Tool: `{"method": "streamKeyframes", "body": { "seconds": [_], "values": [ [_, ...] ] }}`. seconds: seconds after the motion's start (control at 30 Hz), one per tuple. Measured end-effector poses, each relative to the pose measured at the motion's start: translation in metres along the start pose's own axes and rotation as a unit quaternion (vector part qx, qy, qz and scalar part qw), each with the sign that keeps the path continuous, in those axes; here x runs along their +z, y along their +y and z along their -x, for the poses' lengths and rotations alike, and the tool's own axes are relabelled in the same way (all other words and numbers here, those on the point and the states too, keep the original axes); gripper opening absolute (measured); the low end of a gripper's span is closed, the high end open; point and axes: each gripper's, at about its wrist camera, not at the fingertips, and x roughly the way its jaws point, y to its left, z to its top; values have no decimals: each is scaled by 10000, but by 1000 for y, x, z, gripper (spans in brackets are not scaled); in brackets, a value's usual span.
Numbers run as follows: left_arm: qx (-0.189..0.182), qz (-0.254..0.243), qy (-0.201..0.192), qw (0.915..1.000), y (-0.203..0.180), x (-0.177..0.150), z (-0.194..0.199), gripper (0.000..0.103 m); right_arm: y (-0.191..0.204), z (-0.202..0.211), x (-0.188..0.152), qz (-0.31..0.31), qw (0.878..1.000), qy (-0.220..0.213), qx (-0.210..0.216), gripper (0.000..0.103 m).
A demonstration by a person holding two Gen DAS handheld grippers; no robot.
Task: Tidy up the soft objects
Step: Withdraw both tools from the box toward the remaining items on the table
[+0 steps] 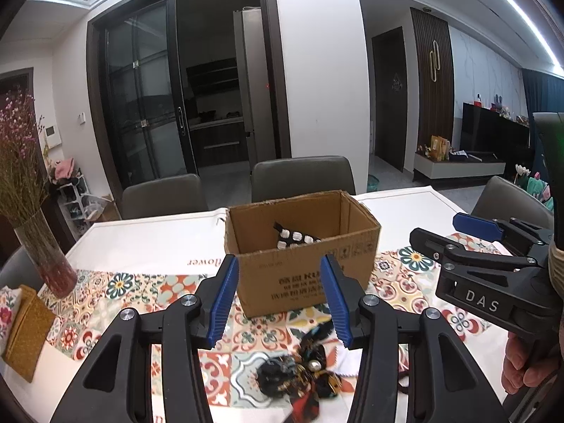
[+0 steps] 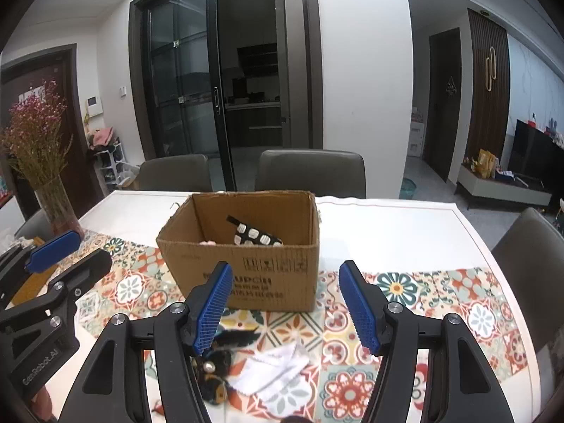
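Observation:
An open cardboard box (image 1: 303, 257) stands on the patterned tablecloth; it also shows in the right wrist view (image 2: 246, 268). Inside lies a black cloth with white squares (image 1: 294, 238) (image 2: 253, 234). In front of the box lies a dark patterned scarf bundle (image 1: 303, 377) (image 2: 218, 366) and a white cloth (image 2: 275, 370). My left gripper (image 1: 282, 303) is open and empty above the bundle. My right gripper (image 2: 287, 308) is open and empty above the white cloth; it also shows in the left wrist view (image 1: 454, 236).
A glass vase of dried pink flowers (image 1: 38, 246) (image 2: 53, 204) and a yellow pouch (image 1: 26, 331) sit at the table's left. Grey chairs (image 1: 303, 176) (image 2: 310, 172) stand behind the table, another at the right (image 2: 528, 246).

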Motion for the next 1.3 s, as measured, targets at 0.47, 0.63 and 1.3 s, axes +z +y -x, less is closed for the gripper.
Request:
{"method": "streamKeyframes", "body": {
  "seconds": [0.47, 0.63, 1.3],
  "values": [
    [19, 172, 398, 9991, -21, -40, 33, 47, -12, 35, -33, 17, 9996, 258, 98, 64],
    [54, 189, 536, 9984, -28, -53, 42, 47, -17, 42, -49, 26, 9989, 429, 191, 64],
    [236, 397, 1222, 9914, -49, -105, 36, 47, -26, 40, -100, 164, 9946, 951, 391, 64]
  ]
}}
